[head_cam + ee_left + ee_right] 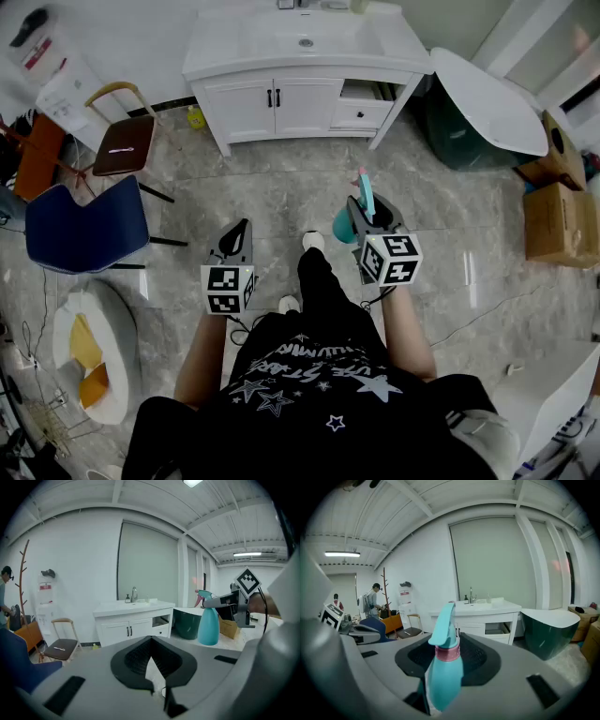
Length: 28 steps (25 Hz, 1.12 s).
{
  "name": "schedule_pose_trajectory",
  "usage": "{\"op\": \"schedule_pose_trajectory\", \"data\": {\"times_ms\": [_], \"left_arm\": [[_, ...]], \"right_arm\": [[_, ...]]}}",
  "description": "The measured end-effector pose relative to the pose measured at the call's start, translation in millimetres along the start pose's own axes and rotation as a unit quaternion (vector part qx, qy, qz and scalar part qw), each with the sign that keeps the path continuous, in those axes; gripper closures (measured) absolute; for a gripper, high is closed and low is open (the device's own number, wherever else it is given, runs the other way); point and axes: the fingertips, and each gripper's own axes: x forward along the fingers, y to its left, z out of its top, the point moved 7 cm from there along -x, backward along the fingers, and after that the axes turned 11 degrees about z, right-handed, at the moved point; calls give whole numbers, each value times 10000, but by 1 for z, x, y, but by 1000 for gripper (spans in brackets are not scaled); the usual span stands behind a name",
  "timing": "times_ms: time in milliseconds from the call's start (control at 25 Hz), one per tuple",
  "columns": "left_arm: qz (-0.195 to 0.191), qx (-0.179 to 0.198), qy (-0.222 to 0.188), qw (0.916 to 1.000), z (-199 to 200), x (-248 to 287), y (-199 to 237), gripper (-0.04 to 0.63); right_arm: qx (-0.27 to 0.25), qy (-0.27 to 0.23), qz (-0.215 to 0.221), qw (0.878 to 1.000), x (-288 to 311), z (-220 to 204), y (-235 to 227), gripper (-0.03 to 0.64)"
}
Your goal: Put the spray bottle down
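Looking down in the head view: spray bottle [345, 225] pinched in the right gripper [366, 217], hanging just ahead of the jaws, well above the glossy marbled floor tiles [281, 202]. Could drop and crack or bounce if let go from up here. Could also strike the white shoe [312, 241] just left of that gripper. Left gripper [240, 234] well apart to the left, carrying nothing.

Turning to the left gripper view: ribbed black pads [136, 657] pressed together at the tips, nothing between. Off to the right, the bottle [208, 626], held up near its neck: smooth turquoise plastic, a cone widening to a flat base. Probably slippery along that taper; may slide through a grip loosened too soon.

Moving to the right gripper view: jaws clamped on the bottle's shoulder, with the pink collar [447, 652] and curved trigger head [442, 623] rising past the dark pads. Might spray if the trigger gets squeezed. Wide base, narrow top: should stand steadily, yet may skid or tip on polished tile if set down tilted.
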Motion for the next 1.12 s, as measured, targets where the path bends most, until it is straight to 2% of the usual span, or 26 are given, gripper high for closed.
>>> {"op": "schedule_pose_trajectory", "data": {"times_ms": [240, 480, 600, 840, 1120], "left_arm": [[33, -25, -52, 10000, 2, -8, 3, 580], [53, -179, 182, 9997, -17, -12, 2, 580], [124, -177, 159, 9996, -13, -6, 6, 580], [267, -174, -29, 9995, 11, 19, 18, 580], [294, -179, 189, 9992, 29, 83, 15, 580]], "right_arm": [[-11, 1, -15, 10000, -5, -1, 5, 456], [-101, 21, 86, 9999, -2, 0, 9, 456], [-188, 14, 112, 9998, 3, 6, 3, 456], [-20, -249, 62, 9997, 25, 21, -20, 454], [184, -271, 79, 9994, 76, 42, -79, 454]]}}
